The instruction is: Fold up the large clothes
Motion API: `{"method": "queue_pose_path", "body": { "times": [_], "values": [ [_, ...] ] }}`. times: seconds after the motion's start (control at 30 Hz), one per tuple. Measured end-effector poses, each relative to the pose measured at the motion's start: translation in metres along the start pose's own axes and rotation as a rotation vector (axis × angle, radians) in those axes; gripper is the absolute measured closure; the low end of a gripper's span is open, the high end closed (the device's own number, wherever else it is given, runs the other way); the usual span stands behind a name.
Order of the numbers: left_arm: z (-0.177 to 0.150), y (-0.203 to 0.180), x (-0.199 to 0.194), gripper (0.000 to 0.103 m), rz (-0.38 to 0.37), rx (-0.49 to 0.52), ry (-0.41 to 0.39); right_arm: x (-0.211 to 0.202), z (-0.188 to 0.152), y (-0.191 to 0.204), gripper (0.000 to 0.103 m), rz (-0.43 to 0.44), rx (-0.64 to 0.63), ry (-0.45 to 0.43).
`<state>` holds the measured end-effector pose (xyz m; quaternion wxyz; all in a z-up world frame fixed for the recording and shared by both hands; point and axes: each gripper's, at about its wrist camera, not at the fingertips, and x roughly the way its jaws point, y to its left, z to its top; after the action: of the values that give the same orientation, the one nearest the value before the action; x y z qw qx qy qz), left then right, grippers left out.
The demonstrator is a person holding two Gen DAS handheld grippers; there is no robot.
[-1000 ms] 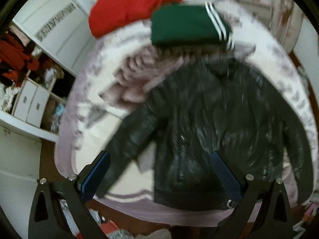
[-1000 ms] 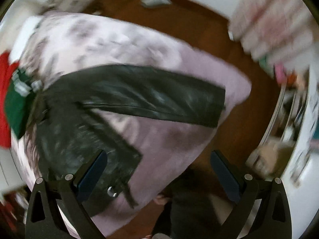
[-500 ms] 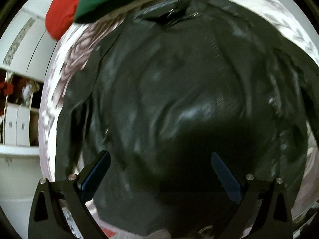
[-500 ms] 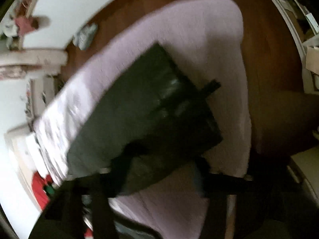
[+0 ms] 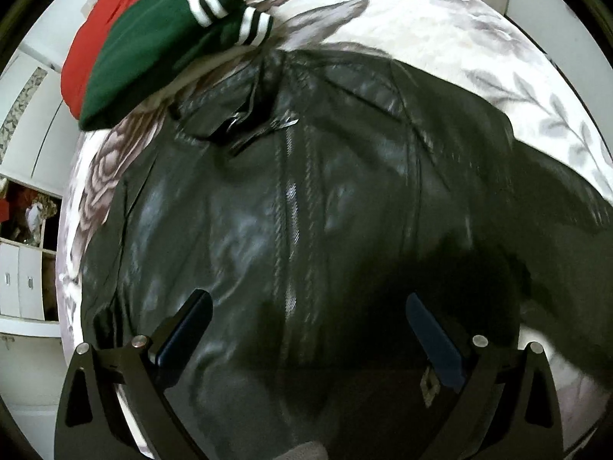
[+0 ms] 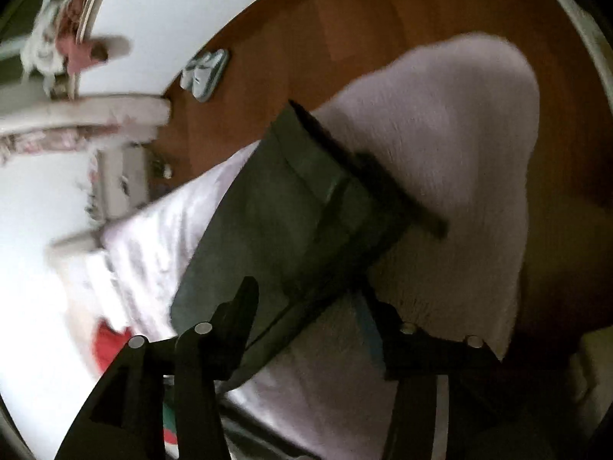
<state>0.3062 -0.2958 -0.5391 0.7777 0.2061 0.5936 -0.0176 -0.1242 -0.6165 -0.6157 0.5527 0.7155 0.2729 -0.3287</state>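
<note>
A black leather jacket (image 5: 306,211) lies front up and spread out on a pale floral blanket (image 5: 440,27), zipper running down its middle. My left gripper (image 5: 306,322) hangs close above the jacket's lower front, fingers wide apart and empty. In the right wrist view one black sleeve (image 6: 291,214) lies flat across the blanket (image 6: 440,161). My right gripper (image 6: 306,306) is low over the sleeve, its fingers apart with the sleeve running between them; the view is blurred, so whether they touch it is unclear.
Folded green clothing with white stripes (image 5: 161,50) and red clothing (image 5: 111,27) sit stacked at the blanket's far end beyond the jacket's collar. White cupboards (image 5: 23,276) stand at the left. Brown wooden floor (image 6: 345,38) surrounds the blanket, with slippers (image 6: 203,71) near a wall.
My left gripper dropped from high above to close over the jacket's front. My right gripper swung round and moved down onto the sleeve. Both stayed open.
</note>
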Motion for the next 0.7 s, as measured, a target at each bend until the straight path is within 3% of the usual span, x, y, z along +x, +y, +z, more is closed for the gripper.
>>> {"method": "queue_pose_path", "body": {
  "times": [0.1, 0.2, 0.3, 0.43, 0.6, 0.67, 0.7],
  "values": [
    [0.012, -0.016, 0.027, 0.0, 0.0, 0.017, 0.05, 0.023, 0.0, -0.012, 0.038, 0.043, 0.034, -0.021],
    [0.012, -0.015, 0.05, 0.0, -0.033, 0.001, 0.077, 0.026, 0.008, -0.009, 0.024, 0.066, 0.102, -0.058],
    [0.009, -0.012, 0.052, 0.0, -0.052, -0.014, 0.06, 0.025, 0.006, -0.005, 0.023, 0.058, 0.131, -0.099],
    [0.006, -0.007, 0.052, 0.0, -0.082, -0.036, 0.052, 0.019, 0.007, 0.003, 0.027, 0.121, 0.143, -0.126],
    [0.007, -0.004, 0.053, 0.0, -0.115, -0.058, 0.035, 0.027, 0.015, 0.035, 0.063, 0.19, 0.068, -0.118],
    [0.004, -0.003, 0.054, 0.0, -0.118, -0.048, 0.013, 0.034, 0.021, 0.046, 0.093, 0.156, 0.027, -0.129],
    [0.001, -0.004, 0.052, 0.0, -0.122, -0.046, 0.009, 0.036, 0.021, 0.054, 0.096, 0.139, 0.032, -0.144]
  ]
}}
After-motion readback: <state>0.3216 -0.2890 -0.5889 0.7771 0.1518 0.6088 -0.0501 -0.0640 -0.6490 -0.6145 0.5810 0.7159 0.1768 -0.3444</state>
